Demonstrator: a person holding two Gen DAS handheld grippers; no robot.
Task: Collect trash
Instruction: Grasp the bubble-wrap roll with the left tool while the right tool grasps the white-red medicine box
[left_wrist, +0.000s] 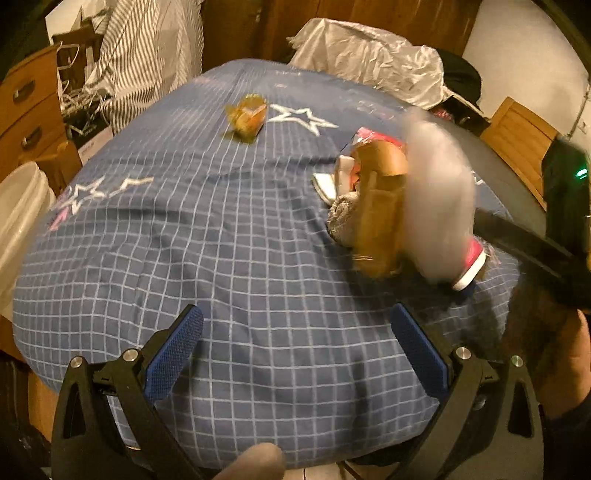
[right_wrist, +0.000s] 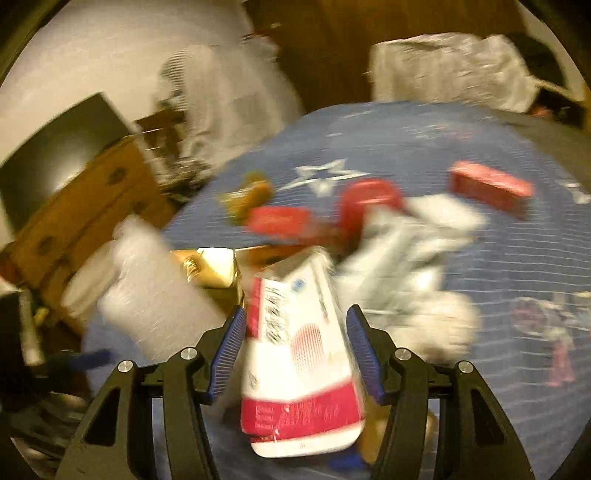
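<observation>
Two tools: right tool (right_wrist: 295, 350) grips carton (right_wrist: 299, 369); left tool (left_wrist: 295, 354) gapes over bare cloth (left_wrist: 221, 240).

Carton (right_wrist: 301, 354) between tongs (right_wrist: 295, 349), above bedspread (right_wrist: 498, 266)

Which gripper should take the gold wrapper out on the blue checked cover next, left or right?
Left, probably. The left gripper is open and empty, with the gold wrapper straight ahead on the cover. The right gripper already has the red-and-white carton between its fingers.

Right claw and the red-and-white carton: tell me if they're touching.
Touching. In the right wrist view, the right claw has both blue pads against the sides of the red-and-white carton, though the picture is blurred.
</observation>
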